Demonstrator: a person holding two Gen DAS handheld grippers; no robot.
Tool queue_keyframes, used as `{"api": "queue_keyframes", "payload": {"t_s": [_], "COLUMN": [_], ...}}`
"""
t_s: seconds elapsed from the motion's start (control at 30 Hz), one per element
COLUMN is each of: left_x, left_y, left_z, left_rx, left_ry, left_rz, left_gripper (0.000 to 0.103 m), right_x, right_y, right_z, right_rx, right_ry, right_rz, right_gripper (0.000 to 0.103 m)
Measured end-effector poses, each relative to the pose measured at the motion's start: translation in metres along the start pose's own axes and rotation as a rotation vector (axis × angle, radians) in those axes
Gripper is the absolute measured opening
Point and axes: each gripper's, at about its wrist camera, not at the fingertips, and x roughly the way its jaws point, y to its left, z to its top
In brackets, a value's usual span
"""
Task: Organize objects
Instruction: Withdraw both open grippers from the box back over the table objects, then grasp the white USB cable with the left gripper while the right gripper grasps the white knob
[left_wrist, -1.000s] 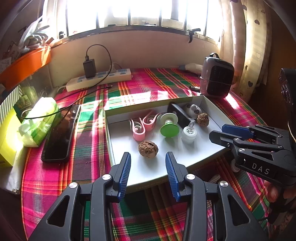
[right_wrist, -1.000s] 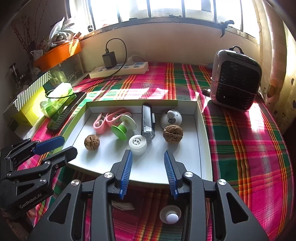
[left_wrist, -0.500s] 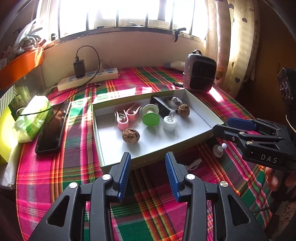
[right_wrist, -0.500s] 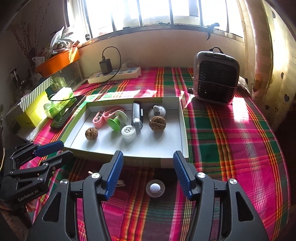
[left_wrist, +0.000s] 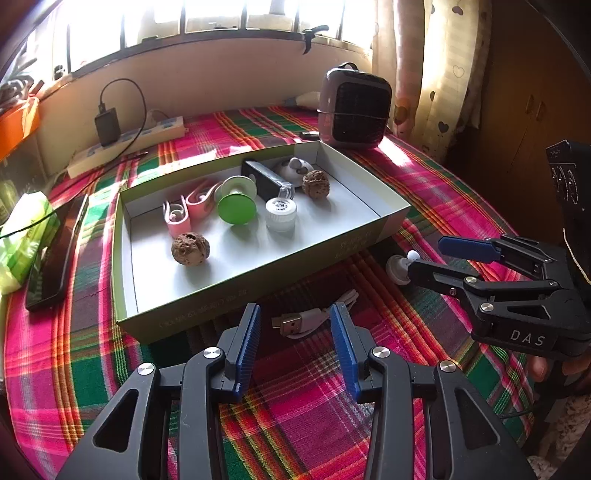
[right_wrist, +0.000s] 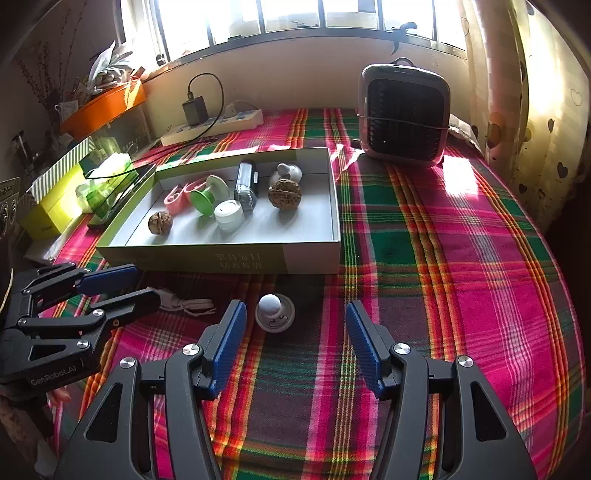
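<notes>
A green-sided open box (left_wrist: 255, 291) (right_wrist: 221, 256) sits on the plaid cloth and holds two walnuts (left_wrist: 190, 248) (right_wrist: 284, 193), pink clips (left_wrist: 177, 218), a green spool (left_wrist: 236, 208), a white cap (left_wrist: 280, 214), a black device (left_wrist: 264, 179) and a white knob. Outside the box, on the cloth in front of it, lie a white USB cable (left_wrist: 314, 317) (right_wrist: 184, 302) and a white round knob (right_wrist: 275, 312) (left_wrist: 399, 267). My left gripper (left_wrist: 295, 343) is open and empty, just short of the cable. My right gripper (right_wrist: 295, 339) is open wide and empty, just short of the knob.
A grey fan heater (right_wrist: 404, 114) stands at the back right. A power strip with charger (right_wrist: 210, 122) lies by the wall. A black phone (left_wrist: 55, 251) and green tissue pack (left_wrist: 22, 240) lie left of the box. An orange tray (right_wrist: 103, 107) is at the back left.
Both grippers have pulled back from over the box toward the table's near edge, bringing the cable and knob into view. The right gripper's jaws have opened wider.
</notes>
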Motion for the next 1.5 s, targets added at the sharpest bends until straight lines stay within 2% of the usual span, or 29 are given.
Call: {"api": "queue_keyframes", "payload": {"t_s": [0.43,0.6,0.87,1.1,1.27,1.5], "left_x": [0.013,0.010,0.018,0.025,0.025,0.026], "left_y": [-0.016,-0.025,-0.018,-0.022,-0.017,-0.019], "left_z": [-0.004,-0.005,0.000,0.003,0.005,0.005], "left_rx": [0.026,0.045,0.024,0.055,0.023,0.033], "left_ry": [0.042,0.042,0.049,0.061,0.057,0.051], "left_rz": [-0.040,-0.077,0.007,0.033,0.026,0.040], "left_gripper": [0.038,0.038,0.038,0.037,0.037,0.037], "right_x": [0.004,0.004,0.007,0.017,0.021,0.025], "right_y": [-0.009,-0.014,-0.009,-0.001,0.003,0.007], "right_z": [-0.005,-0.006,-0.007,-0.004,-0.003,-0.001], "right_rx": [0.005,0.016,-0.010,-0.051,-0.076,-0.104], "right_ry": [0.014,0.018,0.028,0.048,0.054,0.055], "right_rz": [-0.024,-0.028,-0.002,-0.010,-0.015,-0.040], "right_gripper": [0.057,0.057,0.057,0.057,0.057,0.057]}}
